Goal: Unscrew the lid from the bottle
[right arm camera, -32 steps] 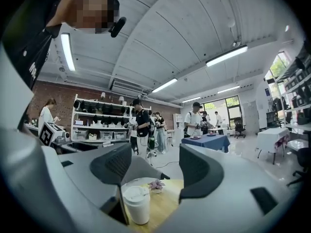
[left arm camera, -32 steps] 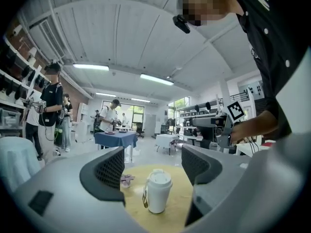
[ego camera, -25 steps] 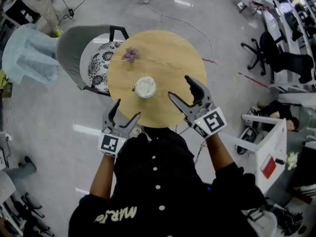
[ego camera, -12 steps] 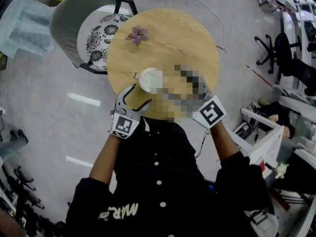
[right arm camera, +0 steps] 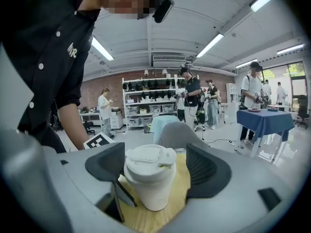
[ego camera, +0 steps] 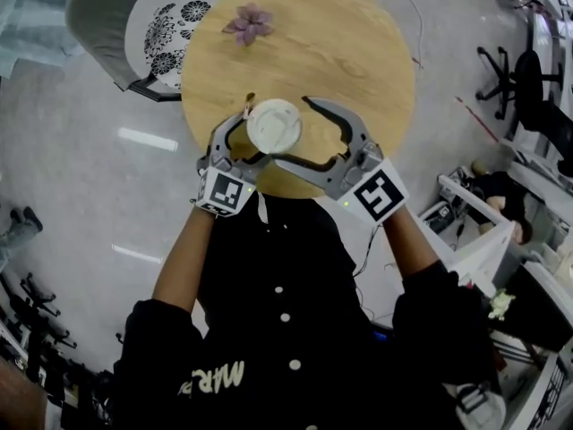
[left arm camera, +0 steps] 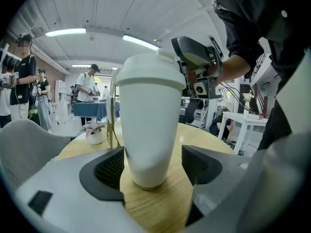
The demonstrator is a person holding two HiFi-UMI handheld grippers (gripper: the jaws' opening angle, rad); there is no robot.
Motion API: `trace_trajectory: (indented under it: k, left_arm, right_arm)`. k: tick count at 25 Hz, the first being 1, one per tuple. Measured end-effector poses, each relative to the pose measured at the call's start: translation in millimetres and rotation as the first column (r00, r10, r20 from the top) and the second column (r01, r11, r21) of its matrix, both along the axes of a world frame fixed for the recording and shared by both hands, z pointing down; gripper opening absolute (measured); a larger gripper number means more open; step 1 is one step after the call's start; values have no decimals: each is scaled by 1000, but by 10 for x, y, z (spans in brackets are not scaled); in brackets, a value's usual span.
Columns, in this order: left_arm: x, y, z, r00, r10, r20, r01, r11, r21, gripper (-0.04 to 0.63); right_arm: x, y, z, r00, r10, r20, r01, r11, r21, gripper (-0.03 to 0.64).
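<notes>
A white bottle (ego camera: 274, 124) with a white lid stands upright near the front edge of the round wooden table (ego camera: 349, 52). My left gripper (ego camera: 253, 141) is low, with its jaws on either side of the bottle body (left arm camera: 148, 125). Narrow gaps show at the pads (left arm camera: 109, 171). My right gripper (ego camera: 294, 133) comes in from the right at lid height. Its jaws have just been opening, and the lid (right arm camera: 149, 157) sits between them untouched. In the left gripper view the right gripper (left arm camera: 197, 57) shows beside the lid.
A small purple flower pot (ego camera: 251, 23) sits at the table's far side. A thin brass-coloured wire piece (left arm camera: 112, 110) stands just left of the bottle. A grey chair with a patterned cushion (ego camera: 170, 25) is beyond the table's left rim. People and tables stand in the background.
Both grippers came down and forward from the table's near edge to the bottle. The left now flanks its body and the right its lid, with the right's jaws wider.
</notes>
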State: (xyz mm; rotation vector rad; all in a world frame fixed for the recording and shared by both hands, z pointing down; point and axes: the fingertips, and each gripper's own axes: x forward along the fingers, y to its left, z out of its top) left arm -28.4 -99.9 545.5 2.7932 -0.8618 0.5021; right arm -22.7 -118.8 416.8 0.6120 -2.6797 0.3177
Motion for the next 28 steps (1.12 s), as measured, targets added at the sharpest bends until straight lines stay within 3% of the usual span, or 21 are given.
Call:
trace_trajectory:
  k: [6, 14, 22, 28]
  left_arm:
    - [104, -145, 87, 999, -33, -41, 35, 999, 31, 354]
    - [147, -230, 100, 997, -46, -67, 52, 995, 90, 354]
    - [134, -217, 114, 997, -45, -63, 51, 994, 100, 354]
    - [147, -226, 109, 998, -16, -67, 22, 995, 94, 354]
  right_arm:
    - [-136, -14, 8, 993, -106, 50, 100, 988, 116, 408]
    - [-220, -27, 139, 990, -119, 70, 111, 988, 109, 423]
    - [-329, -43, 267, 996, -75, 45, 69, 990, 121, 443]
    - [-340, -72, 272, 993, -111, 48, 103, 984, 146, 448]
